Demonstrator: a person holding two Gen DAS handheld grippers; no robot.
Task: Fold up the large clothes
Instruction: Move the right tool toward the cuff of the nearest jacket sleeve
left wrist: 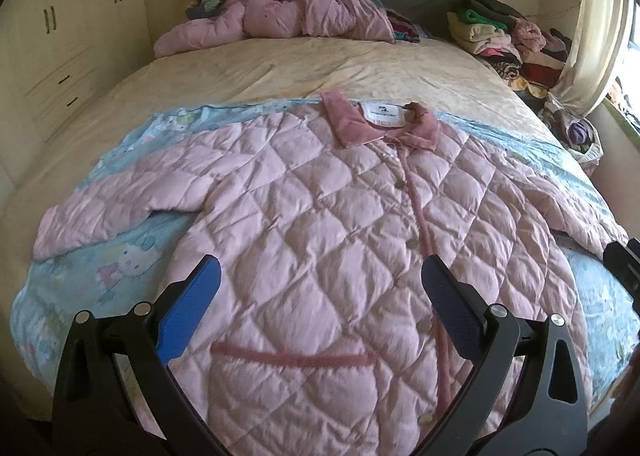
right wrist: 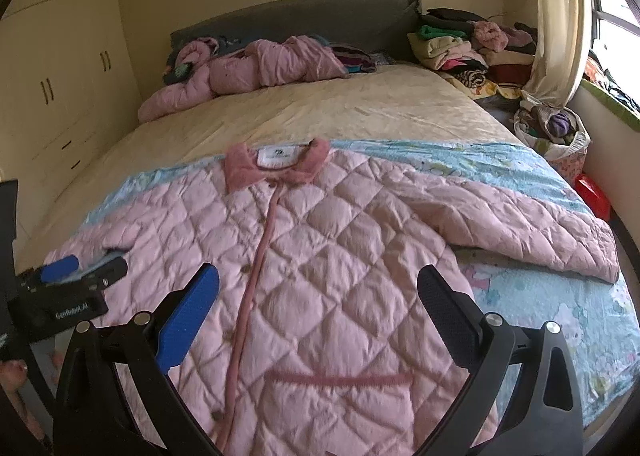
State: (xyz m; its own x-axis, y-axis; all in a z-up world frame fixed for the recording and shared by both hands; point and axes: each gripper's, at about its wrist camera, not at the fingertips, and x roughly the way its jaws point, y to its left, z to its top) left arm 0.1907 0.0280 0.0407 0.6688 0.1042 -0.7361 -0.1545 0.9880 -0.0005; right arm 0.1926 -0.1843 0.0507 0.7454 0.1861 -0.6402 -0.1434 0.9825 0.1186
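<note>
While 2 tools [left wrist: 320, 288] [right wrist: 318, 296] agape: pink jacket [left wrist: 320, 216] flat on bed [left wrist: 320, 68], bag [right wrist: 560, 136] w/ clothes.

This is a bedroom in a home: a wide bed [right wrist: 340, 112] with a cream cover and a grey padded headboard [right wrist: 304, 16] fills the room. Built-in cream wardrobes [right wrist: 60, 68] with dark handles line one wall, and a curtain [right wrist: 560, 16] hangs by a bright window. Folded clothes [right wrist: 460, 44] are stacked beside the headboard, and a cartoon-print blue sheet [right wrist: 540, 296] lies across the near end of the bed.

Both grippers [left wrist: 320, 288] [right wrist: 318, 296] wide apart, empty.
</note>
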